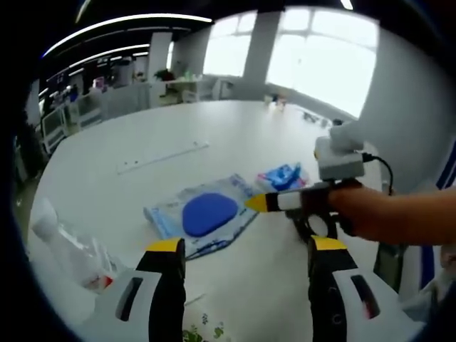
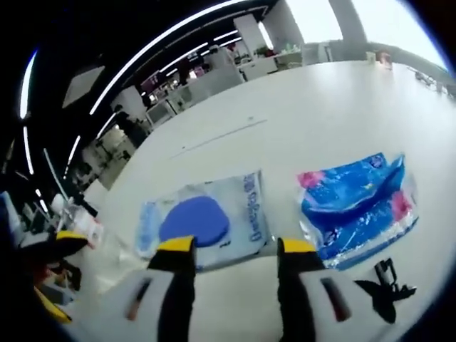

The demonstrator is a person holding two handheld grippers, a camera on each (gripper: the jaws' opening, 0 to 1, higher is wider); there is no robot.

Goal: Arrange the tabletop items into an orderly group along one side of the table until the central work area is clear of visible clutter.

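Blue packet (image 1: 283,176) partly hidden behind right hand-held gripper (image 1: 265,203); clear plastic bottle (image 1: 68,246) blurred, contents unreadable.

2 packets (image 2: 203,221) side by side — tabletop (image 2: 320,107).

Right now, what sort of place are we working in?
Probably an open-plan office or lab. A big white table sits under long ceiling light strips, with tall windows and rows of desks behind. Plastic packets lie on the table.
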